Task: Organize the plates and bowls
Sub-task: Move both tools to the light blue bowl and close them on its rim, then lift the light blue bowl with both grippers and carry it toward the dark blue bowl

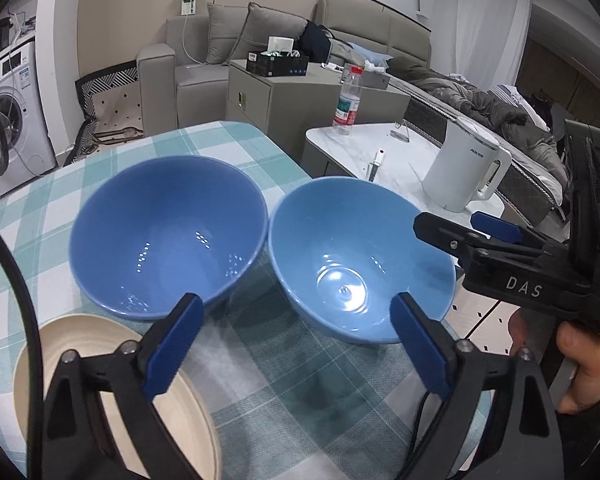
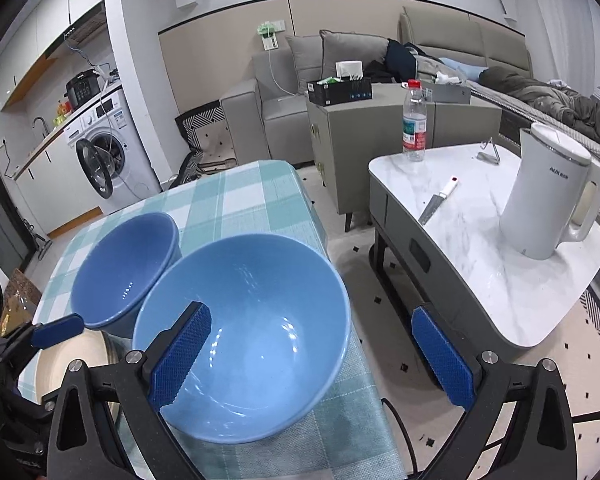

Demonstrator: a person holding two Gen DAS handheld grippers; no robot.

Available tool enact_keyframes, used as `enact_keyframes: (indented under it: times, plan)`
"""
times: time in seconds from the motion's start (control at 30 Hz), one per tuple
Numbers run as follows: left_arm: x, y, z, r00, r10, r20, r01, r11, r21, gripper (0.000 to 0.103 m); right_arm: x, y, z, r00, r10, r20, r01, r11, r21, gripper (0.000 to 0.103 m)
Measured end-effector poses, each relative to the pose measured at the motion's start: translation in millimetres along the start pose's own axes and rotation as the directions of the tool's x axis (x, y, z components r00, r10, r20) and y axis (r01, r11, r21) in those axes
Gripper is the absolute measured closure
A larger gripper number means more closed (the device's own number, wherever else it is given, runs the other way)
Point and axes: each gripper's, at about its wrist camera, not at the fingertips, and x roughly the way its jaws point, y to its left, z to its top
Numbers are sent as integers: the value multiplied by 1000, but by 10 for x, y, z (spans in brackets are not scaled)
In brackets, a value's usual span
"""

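Left gripper at bottom of its frame, blue pads spread wide, nothing between them, hovering over the checked tablecloth. Right gripper also spread wide: left pad sits over the inside of the near blue bowl, right pad hangs off the table edge over the floor; contact with the rim unclear.

Left wrist view: two blue bowls side by side mid-frame, left bowl and right bowl, rims touching or nearly so. Right bowl sits at the table's right edge. Cream plate lower left, partly under the left finger. Right gripper enters from the right edge of the frame, one tip over the right bowl's rim.

Upper right of frame: marble side table with white kettle, water bottle, knife.
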Motion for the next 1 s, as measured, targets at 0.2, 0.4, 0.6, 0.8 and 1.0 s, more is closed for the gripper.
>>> enact_keyframes:
  times: [0.2,0.4,0.6,0.8,1.0]
  plan:
    - [100,-88,-5,1000,-5,-13,5,1000,3,18,86,-47,-31,999,33,-18,-32,999,11,1]
    - [185,-138,8,1000,-8,-28,8,1000,4,33,179,-102,-62,998,48,-35,-47,998,40,2]
    - [266,-129,8,999,-7,-47,7,1000,-3,46,268,-147,-89,997,53,-57,-49,997,61,24]
    - [336,-135,5,998,0,-67,0,1000,0,58,324,-143,-119,995,73,-72,-69,996,60,35]
    - [363,-157,-3,997,38,-66,-37,999,17,66,359,-146,-140,994,76,-83,-72,996,50,56]
